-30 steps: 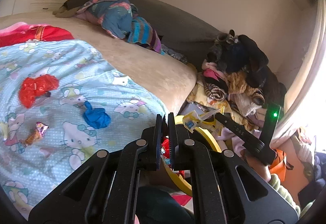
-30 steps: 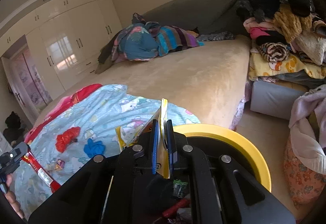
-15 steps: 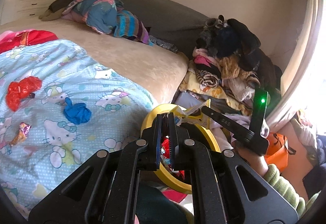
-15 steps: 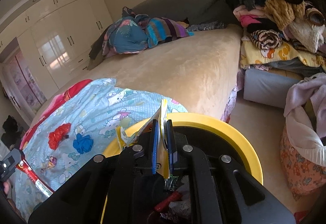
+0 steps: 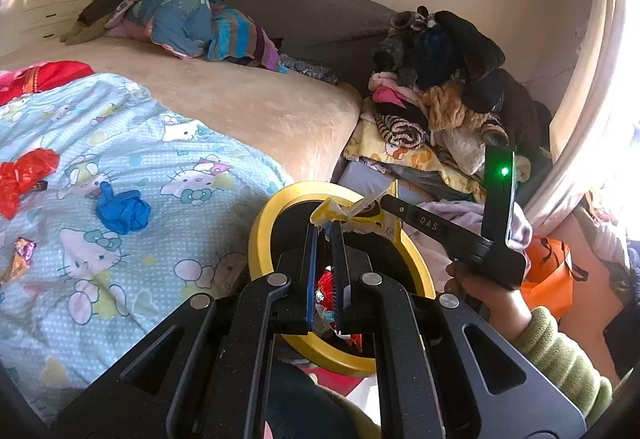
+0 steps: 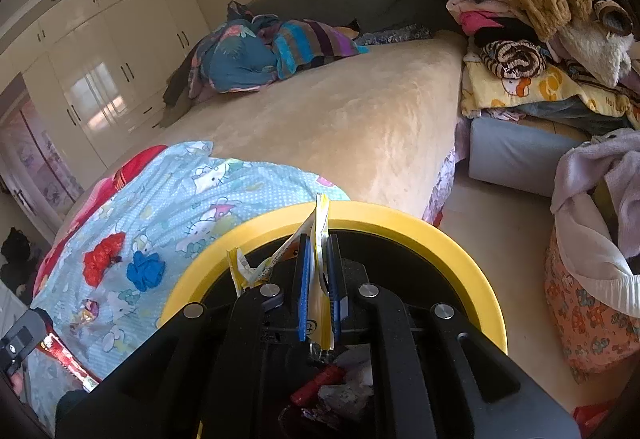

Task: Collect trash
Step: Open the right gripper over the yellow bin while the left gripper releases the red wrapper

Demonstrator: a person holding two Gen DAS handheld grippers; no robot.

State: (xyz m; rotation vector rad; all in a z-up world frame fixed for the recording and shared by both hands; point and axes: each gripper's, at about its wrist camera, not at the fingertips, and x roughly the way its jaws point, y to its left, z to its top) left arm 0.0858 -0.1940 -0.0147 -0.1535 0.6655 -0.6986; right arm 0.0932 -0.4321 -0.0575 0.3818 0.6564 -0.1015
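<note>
- Presently catalogued: yellow wrapper [image 6: 318, 263], crinkled, white-edged, with small print; clamped upright between blue pads of right gripper [image 6: 318, 239], over mouth of bin [image 6: 400, 223].
- Bin: round, yellow rim, black inside; beside bed; red and silvery litter at bottom.
- Left gripper [image 5: 325, 229]: jaws clenched on a red wrapper [image 6: 68, 361], long and thin, printed, seen from right wrist view at lower left; tips above near side of bin.
- On cartoon-cat blanket [image 5: 140, 143]: crumpled red plastic [image 5: 24, 175], crumpled blue plastic [image 5: 124, 209], small shiny candy wrapper [image 5: 20, 255], apart from one another.
- Right hand [image 5: 480, 291]: green sleeve, gripping handle.
</note>
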